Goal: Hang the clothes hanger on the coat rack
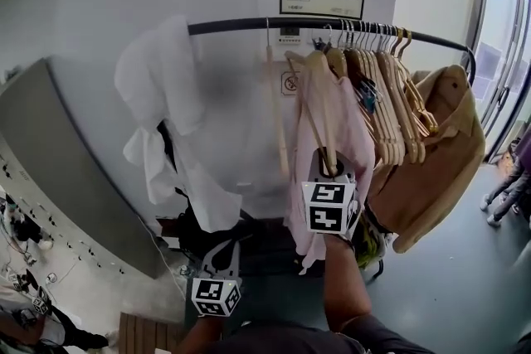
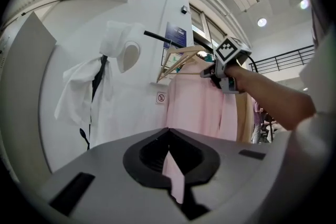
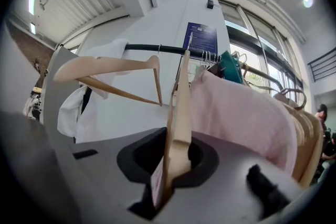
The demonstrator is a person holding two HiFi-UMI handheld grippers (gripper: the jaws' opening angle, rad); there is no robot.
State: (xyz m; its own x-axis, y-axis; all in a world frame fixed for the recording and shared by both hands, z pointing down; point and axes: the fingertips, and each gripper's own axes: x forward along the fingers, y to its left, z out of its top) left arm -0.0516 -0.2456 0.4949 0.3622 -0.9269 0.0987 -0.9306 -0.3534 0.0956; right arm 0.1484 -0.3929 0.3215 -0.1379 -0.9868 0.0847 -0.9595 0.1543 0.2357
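Wood hanger (image 3: 178, 128) with the pink garment (image 1: 353, 145) draped on it is up at the rack rail (image 1: 249, 25). Its hook reaches rail height, but I can't tell whether it's seated.

Right gripper (image 1: 325, 166): jaws clamped on the hanger's lower wooden arm, which runs up out of the jaw slot in the right gripper view. Right forearm (image 1: 344, 278) is stretched up and forward from the body. The gripper points roughly level at the rack, marker cube facing the head camera.

Left gripper (image 1: 222, 254): held lower and further left, nearer the body. Jaws are together at the tip and pinch a narrow strip of pink cloth, which looks like part of that garment.

On the rail:
- White garment (image 1: 166, 112) hangs at the left.
- One empty hanger (image 3: 105, 68) hangs just left of the held one.
- Spare hangers (image 1: 390, 104) are bunched to the right.
- Tan jacket (image 1: 440, 153) hangs beyond them at the far right.
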